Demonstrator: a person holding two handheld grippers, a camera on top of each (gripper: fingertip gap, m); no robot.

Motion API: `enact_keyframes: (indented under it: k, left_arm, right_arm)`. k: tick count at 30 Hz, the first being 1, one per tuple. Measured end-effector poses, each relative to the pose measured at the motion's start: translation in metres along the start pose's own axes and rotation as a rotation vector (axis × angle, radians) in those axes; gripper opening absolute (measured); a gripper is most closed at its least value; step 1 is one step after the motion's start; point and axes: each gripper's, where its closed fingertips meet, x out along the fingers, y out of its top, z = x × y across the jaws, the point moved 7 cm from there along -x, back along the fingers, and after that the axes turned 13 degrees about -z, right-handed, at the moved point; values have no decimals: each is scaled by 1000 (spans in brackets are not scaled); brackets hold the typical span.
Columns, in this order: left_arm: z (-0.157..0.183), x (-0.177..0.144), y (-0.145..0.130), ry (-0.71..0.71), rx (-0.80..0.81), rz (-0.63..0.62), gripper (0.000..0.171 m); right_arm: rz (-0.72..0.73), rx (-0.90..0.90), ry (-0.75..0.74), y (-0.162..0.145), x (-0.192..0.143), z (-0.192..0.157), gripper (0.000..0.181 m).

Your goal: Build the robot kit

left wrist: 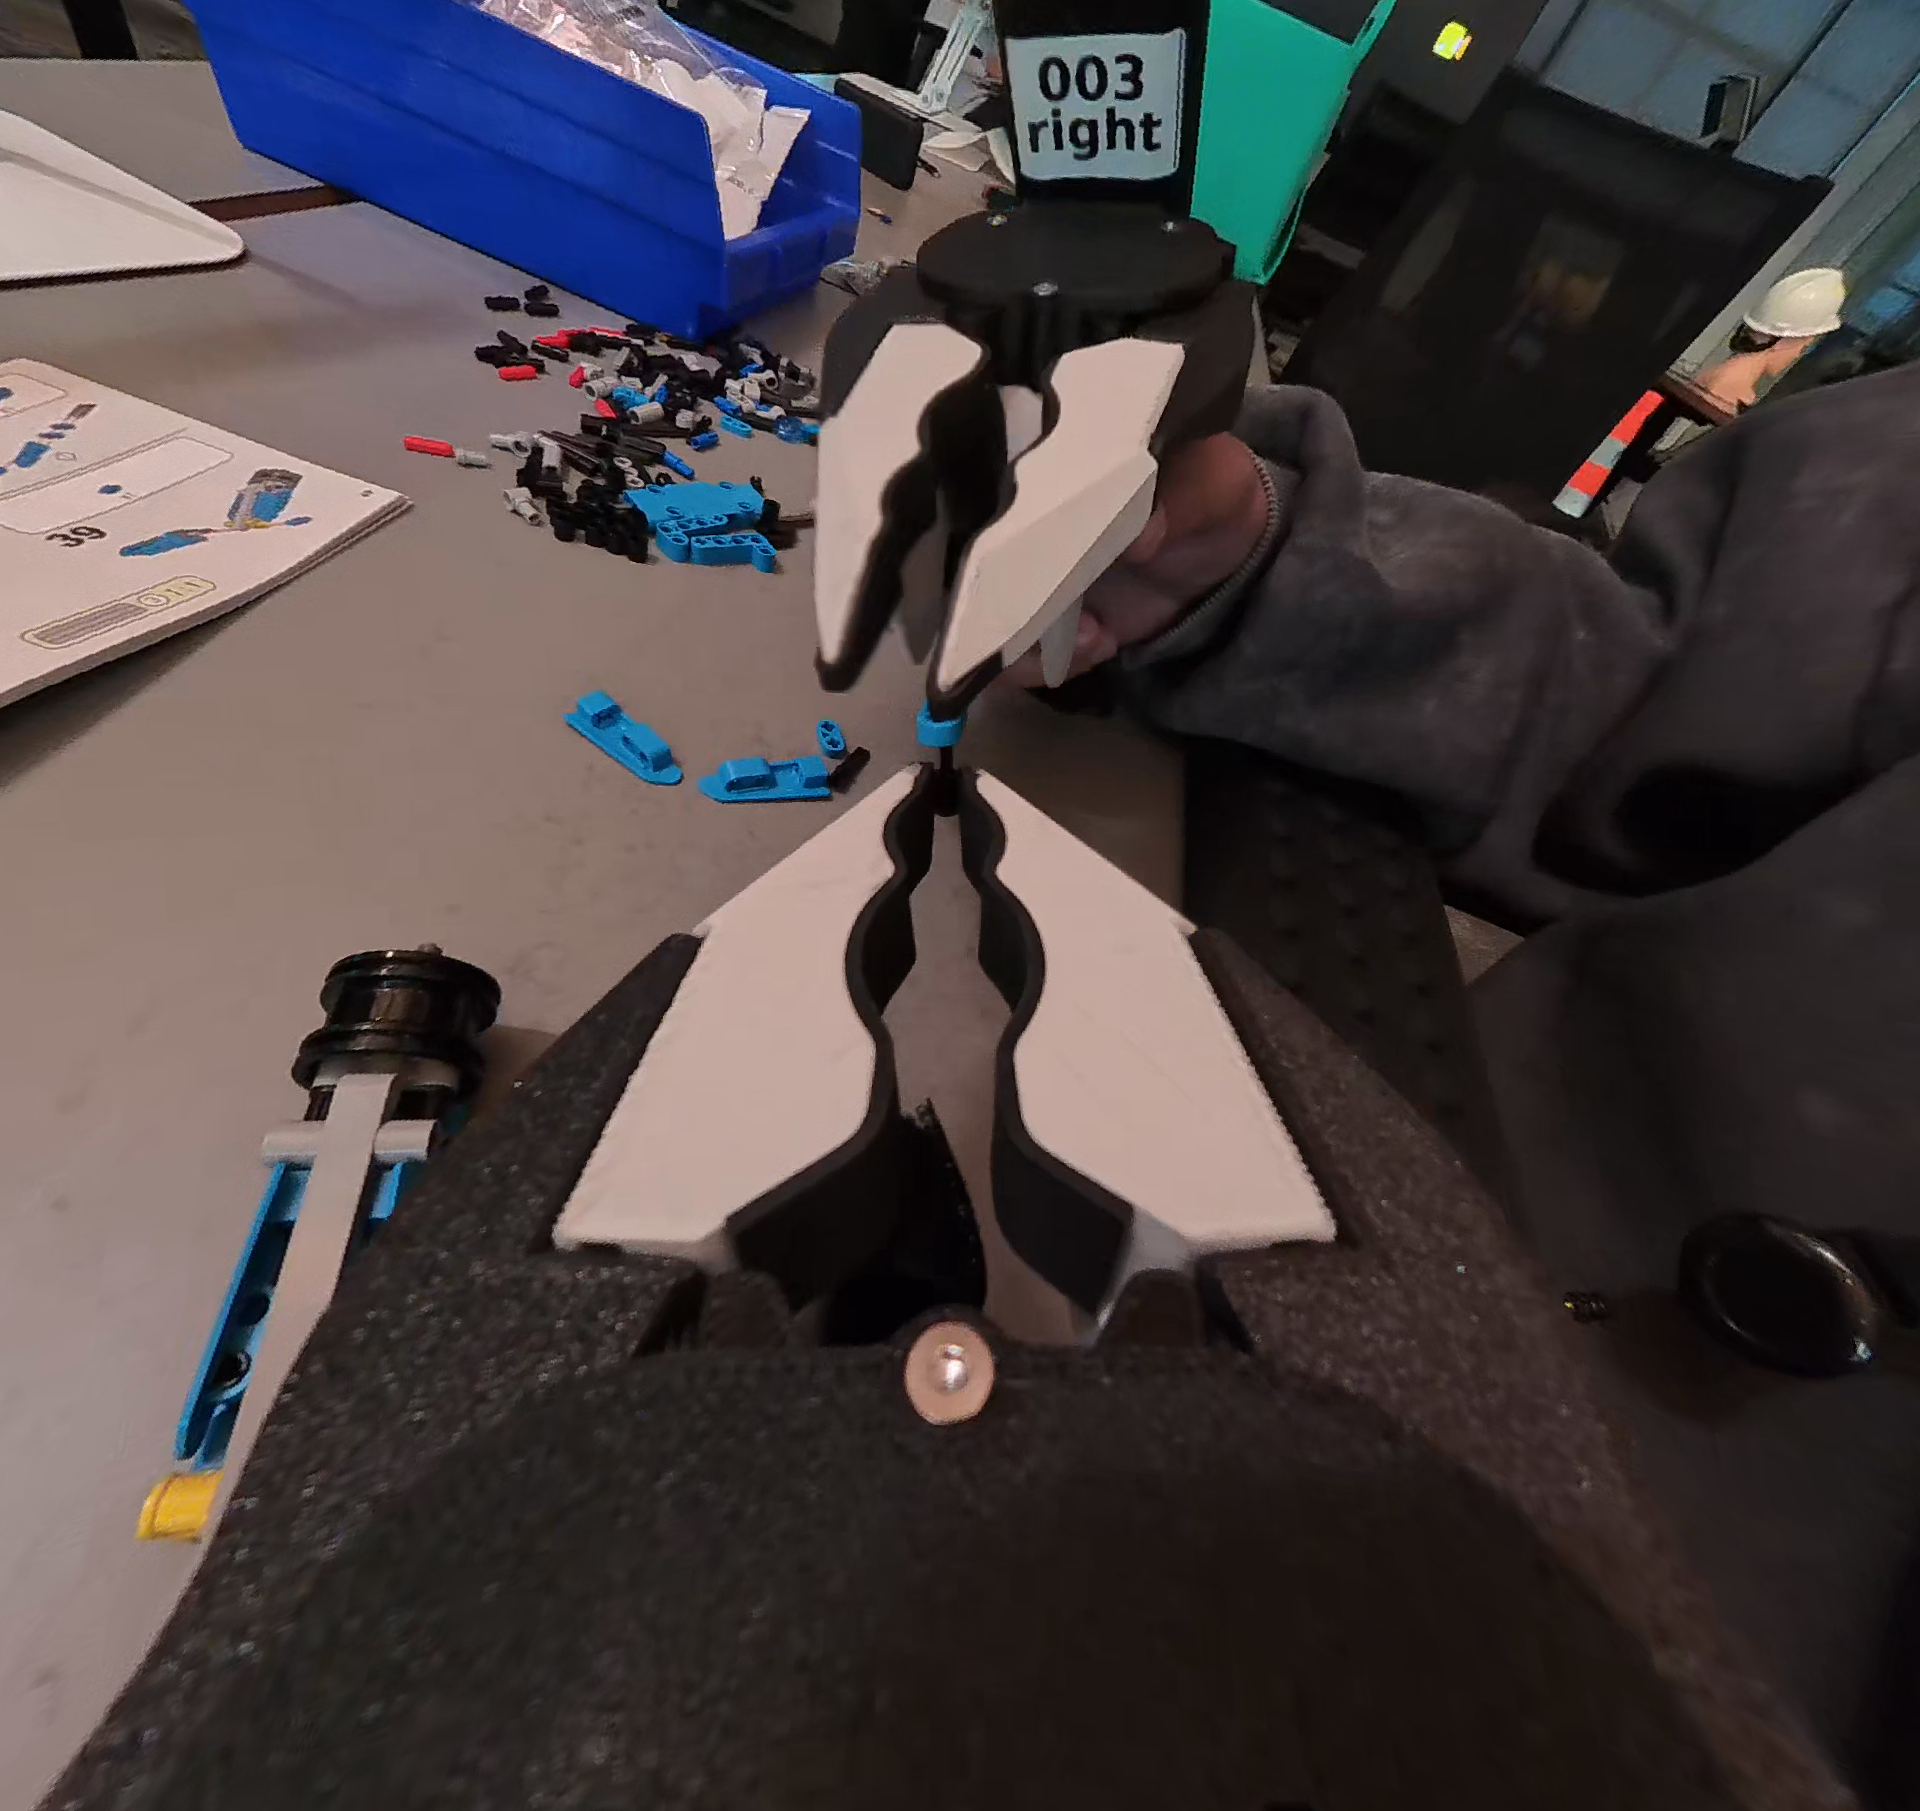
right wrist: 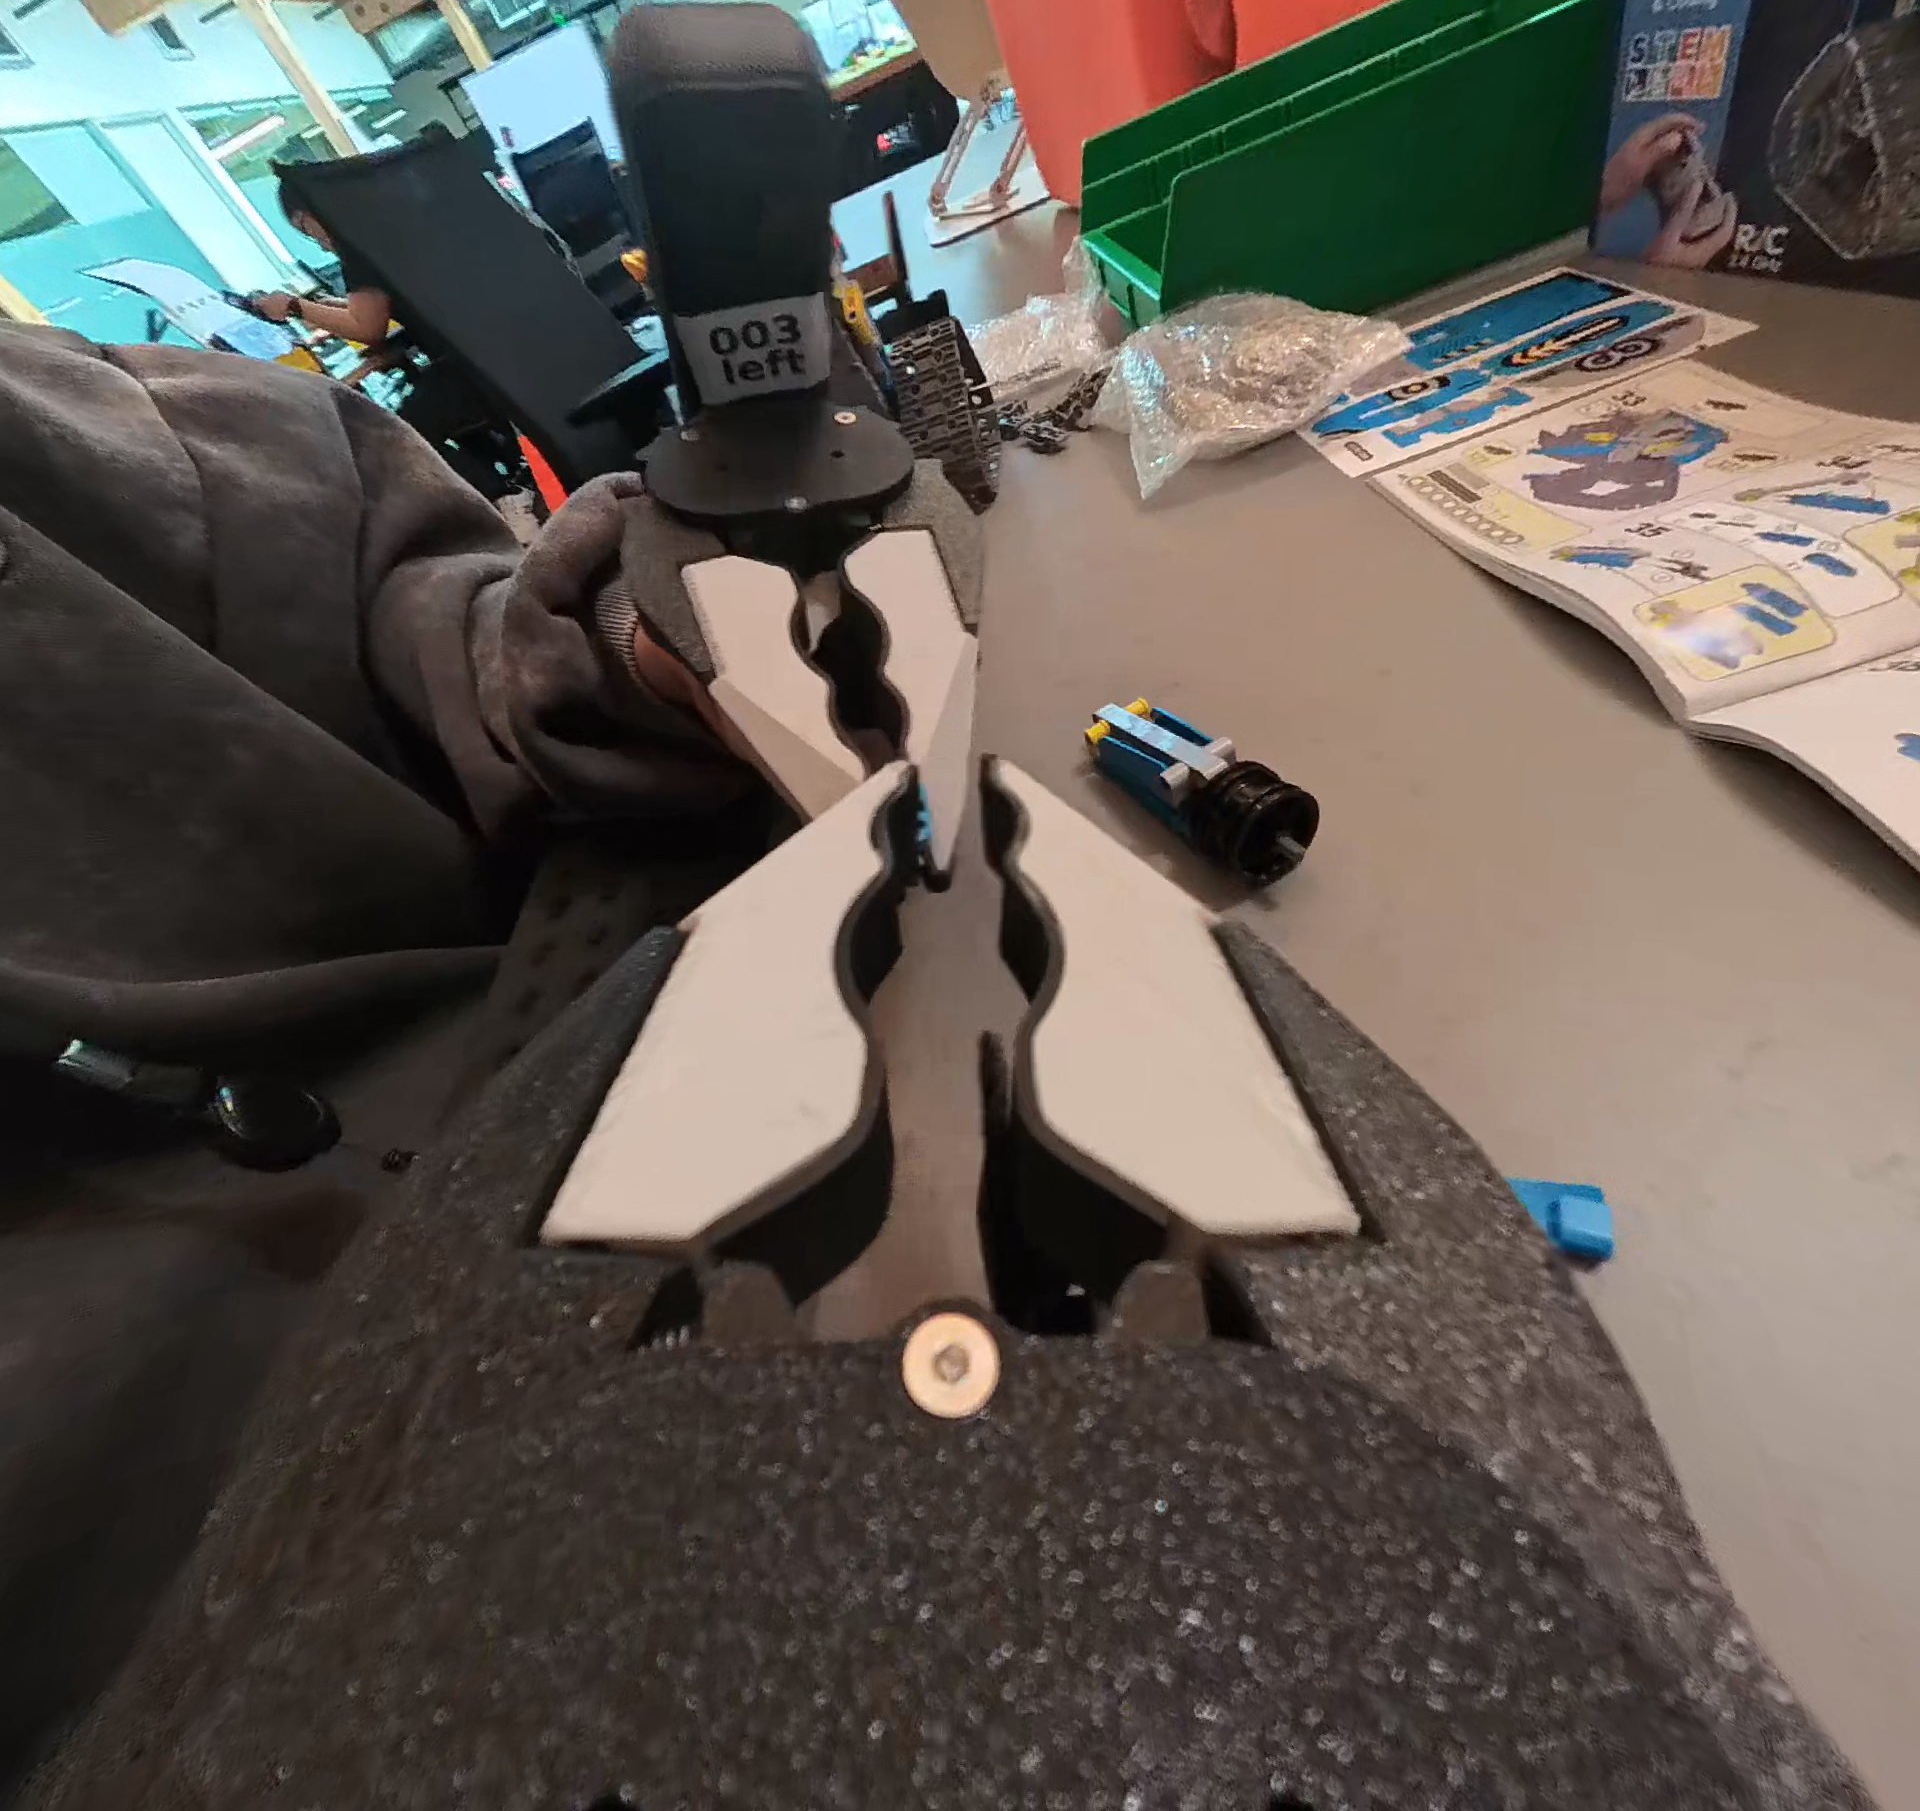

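Both tongs meet tip to tip above the grey worktop (left wrist: 343,826). My left tongs (left wrist: 943,782) are nearly closed, pinching a thin black pin (left wrist: 945,762) that carries a small blue piece (left wrist: 940,722). My right tongs (right wrist: 951,774) stand a little apart, the blue piece against the left finger; whether they grip it I cannot tell. Only the left view shows the loose brick pile (left wrist: 644,452) and blue bin (left wrist: 499,120); the right shows a green bin (right wrist: 1351,192). The pin's lower end is hidden.
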Motion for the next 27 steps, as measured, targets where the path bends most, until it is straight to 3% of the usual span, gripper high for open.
enact_keyframes:
  k: [3, 6, 8, 10, 12, 14, 16, 20, 22, 27]
  left_arm:
    - [0, 1, -1, -12, -10, -11, 3]
    - [0, 0, 0, -17, -10, -3, 4]
    - [-2, -4, 2, -10, -21, 27, 4]
    - [-6, -6, 3, 90, 26, 28, 4]
    - [-7, -5, 2, 317, 182, -25, 6]
    - [-9, -2, -1, 555, 344, -102, 22]
    - [-10, 4, -5, 701, 462, -189, 29]
    - [-6, 11, -5, 845, 578, -247, 29]
    - [-5, 13, -6, 874, 613, -266, 12]
    - [-9, 11, -6, 942, 635, -299, 1]
  right_arm:
    - [-36, 17, 55, -5, 1, -1, 24]
    - [-69, -8, 68, -7, 4, -3, 7]
    - [-44, -6, 69, -3, 2, -3, 7]
    - [-11, 84, 84, -3, 1, 5, 7]
    - [15, 197, 93, -4, 4, 14, 7]
    - [61, 354, 151, -7, 6, 23, 6]
    - [107, 437, 189, -7, 6, 26, 6]
    - [108, 472, 183, -7, 12, 24, 7]
    - [113, 481, 180, -6, 16, 22, 6]
    - [88, 460, 120, -8, 20, 21, 7]
